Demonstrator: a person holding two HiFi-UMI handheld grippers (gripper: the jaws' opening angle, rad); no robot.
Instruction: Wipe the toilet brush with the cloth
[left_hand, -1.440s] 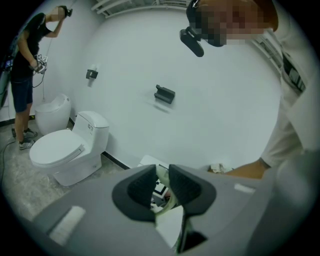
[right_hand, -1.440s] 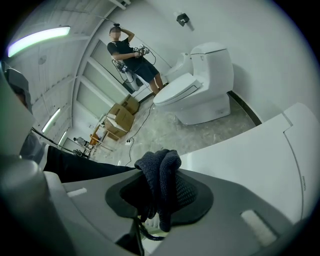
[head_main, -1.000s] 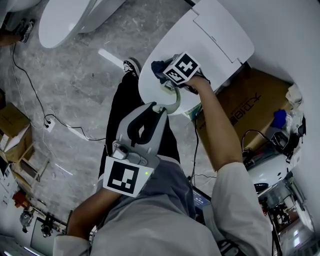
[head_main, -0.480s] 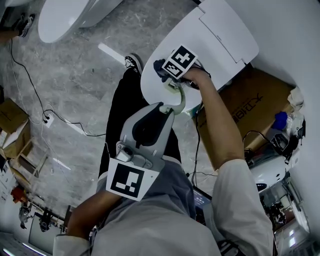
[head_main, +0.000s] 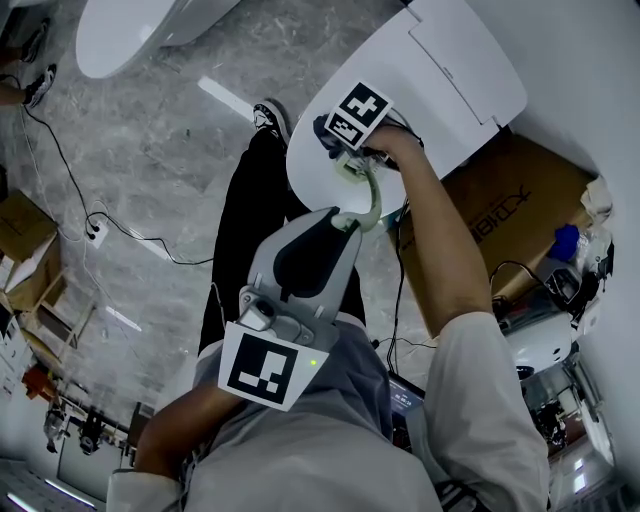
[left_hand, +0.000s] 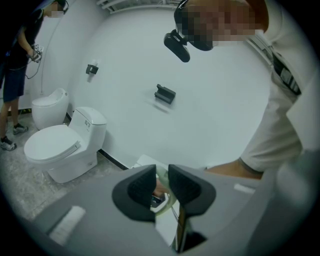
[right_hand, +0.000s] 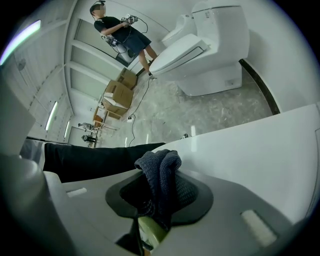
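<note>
Fingers (right_hand: 196, 194) of the right gripper (right_hand: 161, 192) clamp the dark cloth (right_hand: 160, 167) at centre frame; the left gripper (left_hand: 161, 186) pinches the toilet brush (head_main: 374, 200) (pale green handle), lower centre.

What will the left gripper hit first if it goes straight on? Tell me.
The left gripper is clamped on the brush handle. Straight on, it would probably first meet the right gripper and its cloth. The white toilet lies behind them.

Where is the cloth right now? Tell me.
In the right gripper view the cloth is clamped in the right gripper's tongs, bunched just above the pale green toilet brush.
</note>
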